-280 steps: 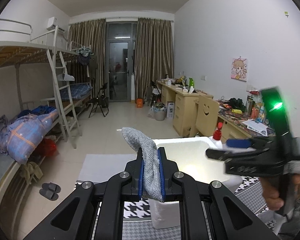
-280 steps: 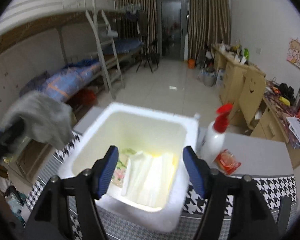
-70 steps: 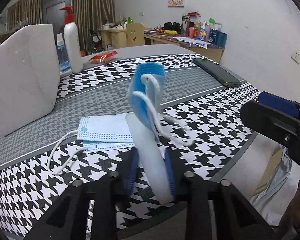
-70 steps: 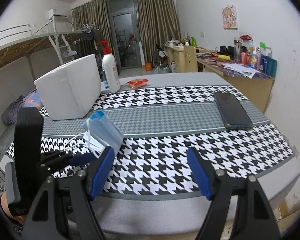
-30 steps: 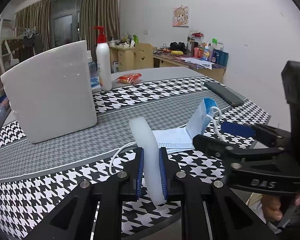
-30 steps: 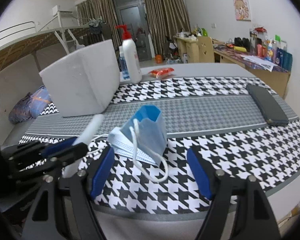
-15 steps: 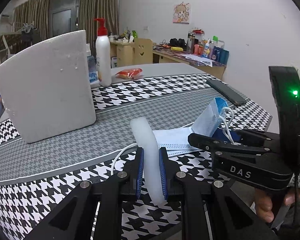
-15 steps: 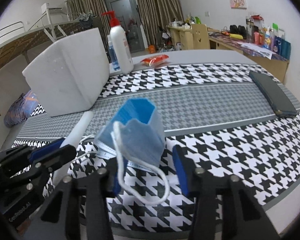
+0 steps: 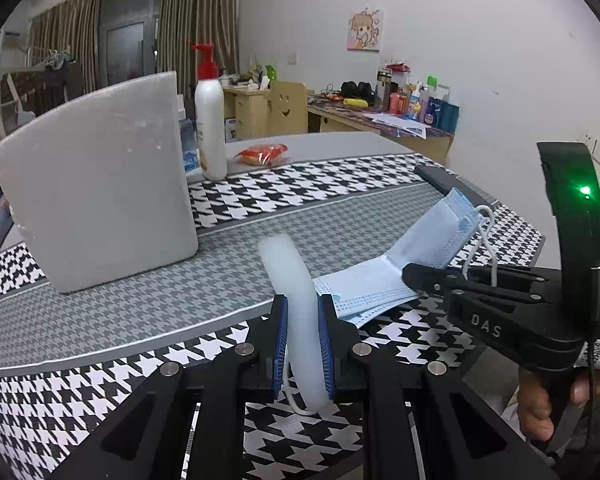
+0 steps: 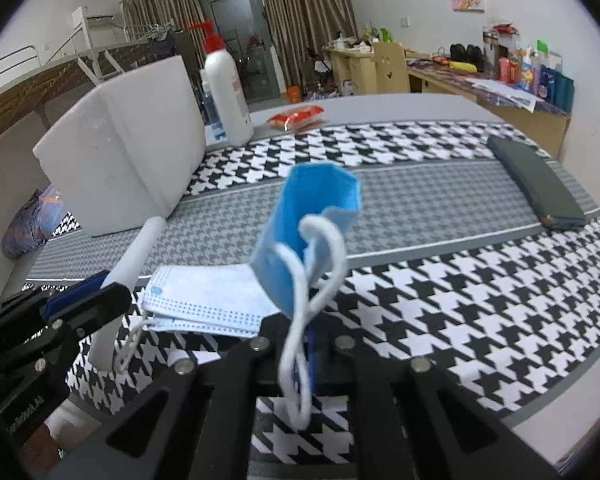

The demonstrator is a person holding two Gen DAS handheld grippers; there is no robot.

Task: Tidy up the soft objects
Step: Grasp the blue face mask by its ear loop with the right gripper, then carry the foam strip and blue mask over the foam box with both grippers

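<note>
Masks first: a pale blue pleated surgical face mask with white ear loops (image 10: 304, 240) stands folded up off the black-and-white houndstooth tablecloth (image 10: 440, 312), its lower edge and a loop pinched between the closed fingers of the right gripper (image 10: 306, 354); more pale blue masks (image 10: 208, 296) lie flat in a small stack just left of it. Beyond that stack, the left gripper (image 9: 303, 340) has its fingers clamped on a white, soft, curved foam-like strip (image 9: 296, 300), with a white loop caught below. To do this step well, I judge the right hand should lift the mask slowly, so the trailing loop clears the stack, then carry it towards the white foam box (image 10: 128, 148) standing well behind the stack. Only the box's outer walls show, so its contents cannot be told.
</note>
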